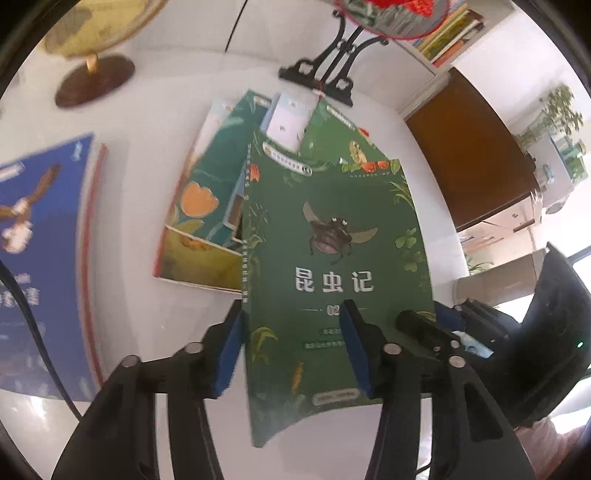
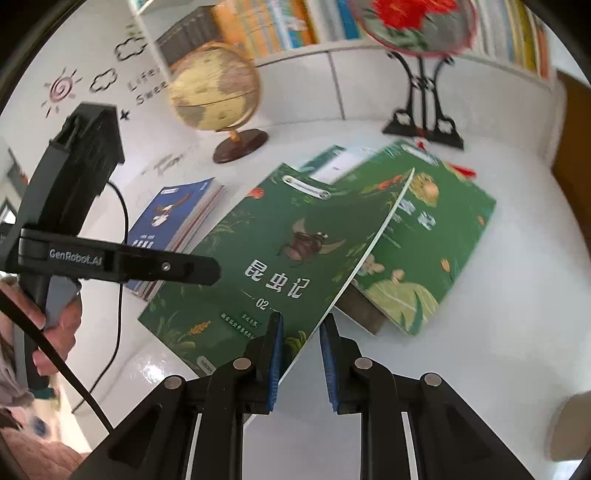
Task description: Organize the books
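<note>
A green book with a beetle on its cover (image 1: 332, 266) is lifted off a loose pile of green books (image 1: 207, 206) on the white table. My left gripper (image 1: 291, 347) has its blue pads on either side of the book's spine edge, with a gap showing at the left pad. In the right wrist view the same book (image 2: 280, 251) tilts up, and my right gripper (image 2: 301, 354) straddles its thin lower edge, jaws slightly apart. The left gripper body (image 2: 110, 258) shows at the left. The pile of green books (image 2: 424, 251) lies underneath.
A blue book with a bird (image 1: 40, 251) tops a small stack at the left (image 2: 177, 229). A globe (image 2: 218, 88) and a round fan on a black stand (image 2: 421, 110) stand at the back. A bookshelf (image 2: 295, 22) runs behind. A brown cabinet (image 1: 469, 147) is at the right.
</note>
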A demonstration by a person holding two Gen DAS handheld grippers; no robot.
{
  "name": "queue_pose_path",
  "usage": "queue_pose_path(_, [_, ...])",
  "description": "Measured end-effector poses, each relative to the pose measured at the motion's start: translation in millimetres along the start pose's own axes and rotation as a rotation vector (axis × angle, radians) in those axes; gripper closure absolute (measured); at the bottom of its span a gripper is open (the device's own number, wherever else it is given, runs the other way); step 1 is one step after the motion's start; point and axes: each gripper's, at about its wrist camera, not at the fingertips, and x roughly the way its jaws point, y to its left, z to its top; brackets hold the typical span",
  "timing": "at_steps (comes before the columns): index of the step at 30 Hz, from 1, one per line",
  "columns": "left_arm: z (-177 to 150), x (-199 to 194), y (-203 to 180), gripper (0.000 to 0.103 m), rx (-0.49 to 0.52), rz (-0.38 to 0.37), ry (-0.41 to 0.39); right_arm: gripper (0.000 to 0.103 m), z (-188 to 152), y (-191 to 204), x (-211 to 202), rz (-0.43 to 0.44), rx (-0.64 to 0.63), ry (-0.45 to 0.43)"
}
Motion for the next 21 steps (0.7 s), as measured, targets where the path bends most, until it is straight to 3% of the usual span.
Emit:
queue_pose_path(8, [-6.6,-12.6,7.3,0.060,0.015,0.010,0.000,0.083,6.7,15.4,-6.7,-0.031,-0.049,-0.018])
queue_pose_path(21, [-0.2,-46.3,5.5,0.060,0.043,-0.007,-0.090,0.083,24.7,39.6,-24.3,-0.055,-0.085,-0.064])
